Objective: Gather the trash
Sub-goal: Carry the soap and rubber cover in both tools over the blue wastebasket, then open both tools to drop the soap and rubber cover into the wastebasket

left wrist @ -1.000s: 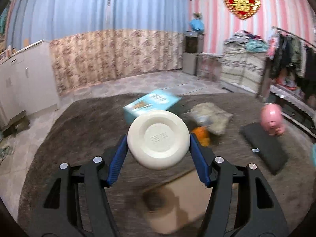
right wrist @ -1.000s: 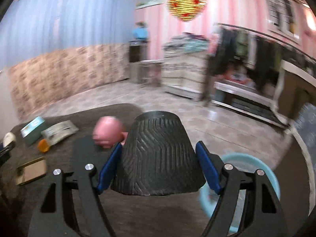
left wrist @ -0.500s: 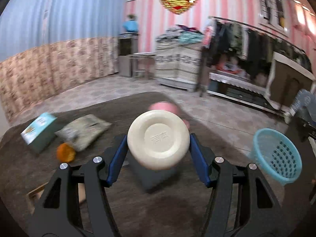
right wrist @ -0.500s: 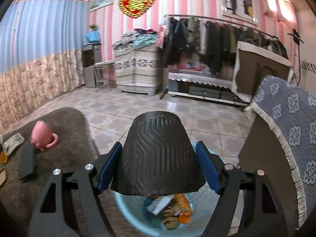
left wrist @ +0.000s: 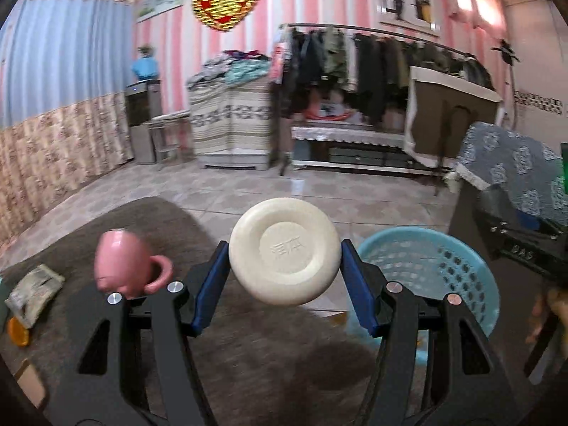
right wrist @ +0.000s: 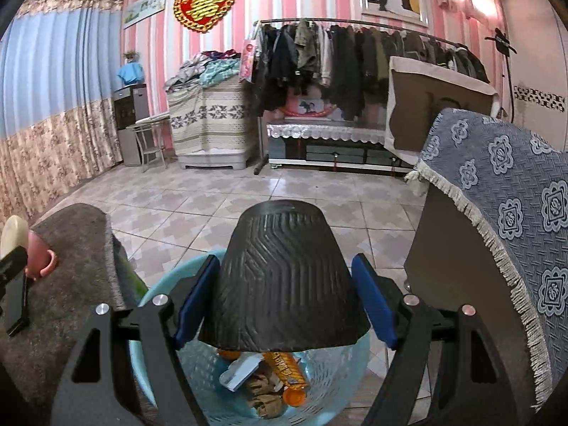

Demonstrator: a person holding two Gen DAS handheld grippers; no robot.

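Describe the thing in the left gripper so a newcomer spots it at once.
Start at the light blue perforated plastic basket by the brown rug. Just left of it, the left gripper clamps a cream round disc, stamped at its centre, unlike the pink mug nearby.

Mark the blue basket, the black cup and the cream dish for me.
blue basket (left wrist: pixel 436 259), left wrist view, on its perforated inner wall.
black cup (right wrist: pixel 284 277), right wrist view, on its ribbed side between the pads.
cream dish (left wrist: pixel 284 250), left wrist view, on its underside's centre.
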